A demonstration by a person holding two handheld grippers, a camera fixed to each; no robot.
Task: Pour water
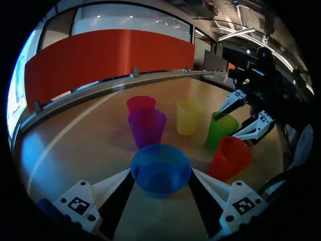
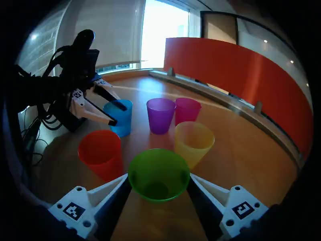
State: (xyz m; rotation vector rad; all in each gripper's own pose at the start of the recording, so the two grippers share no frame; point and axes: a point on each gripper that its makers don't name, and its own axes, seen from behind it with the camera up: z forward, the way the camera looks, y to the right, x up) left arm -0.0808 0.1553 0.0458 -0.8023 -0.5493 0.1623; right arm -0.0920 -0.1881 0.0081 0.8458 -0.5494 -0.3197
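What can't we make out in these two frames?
- Water: in the left gripper view the blue cup, and in the right gripper view the green cup. Tinted walls and dim insides hide any fill level.
- Grip: the fingers of the left gripper and right gripper flank those cups. The cup bodies hide whether they press.
- Pink cup: in the left gripper view its lower part is hidden behind the purple cup.

Bright daylight glares white through the window (image 2: 164, 32); ceiling lights (image 1: 236, 34) glow. The purple cup (image 1: 147, 126) throws a soft shadow. Edges bend.
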